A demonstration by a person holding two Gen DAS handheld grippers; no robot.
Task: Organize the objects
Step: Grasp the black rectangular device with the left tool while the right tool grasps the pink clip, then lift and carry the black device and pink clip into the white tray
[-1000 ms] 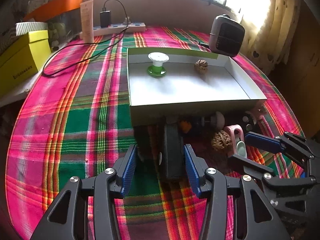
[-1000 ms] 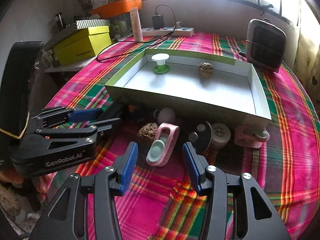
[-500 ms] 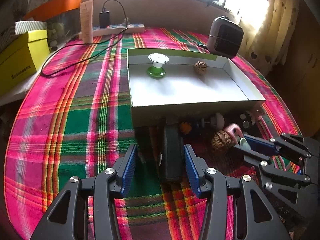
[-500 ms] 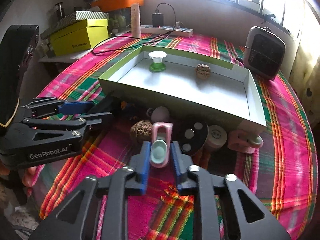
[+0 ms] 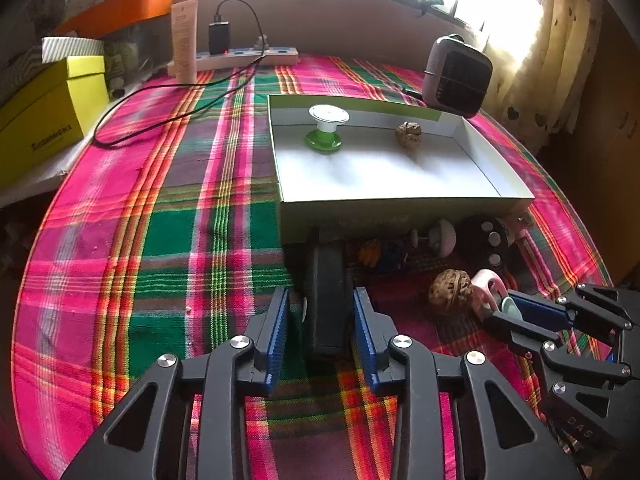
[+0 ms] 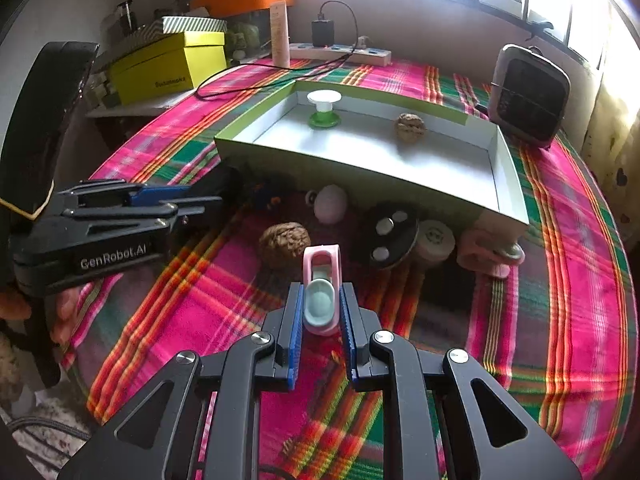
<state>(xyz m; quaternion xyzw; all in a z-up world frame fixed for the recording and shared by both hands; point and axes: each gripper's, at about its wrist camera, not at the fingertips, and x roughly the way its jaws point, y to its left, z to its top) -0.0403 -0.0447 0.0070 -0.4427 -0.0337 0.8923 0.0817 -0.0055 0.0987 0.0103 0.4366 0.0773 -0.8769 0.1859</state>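
Note:
My right gripper (image 6: 320, 312) is shut on a pink clip with a pale green pad (image 6: 321, 292), lifted slightly above the plaid cloth; it also shows in the left wrist view (image 5: 490, 294). My left gripper (image 5: 320, 320) is open, its fingers on either side of a black block (image 5: 326, 296) lying on the cloth, with small gaps. A shallow white box (image 5: 404, 208) with green rim holds a green-and-white spool (image 5: 326, 128) and a walnut (image 5: 408, 134). Another walnut (image 6: 285, 242) lies in front of the box.
In front of the box lie a pale knob (image 6: 330, 208), a black disc with white dots (image 6: 386, 234), a white round cap (image 6: 434, 240) and another pink clip (image 6: 490, 250). A small heater (image 6: 528, 94), yellow box (image 6: 168, 66) and power strip (image 6: 340, 52) stand behind.
My right gripper closed on the pink clip and has lifted it a little toward me. My left gripper stays open around the black block.

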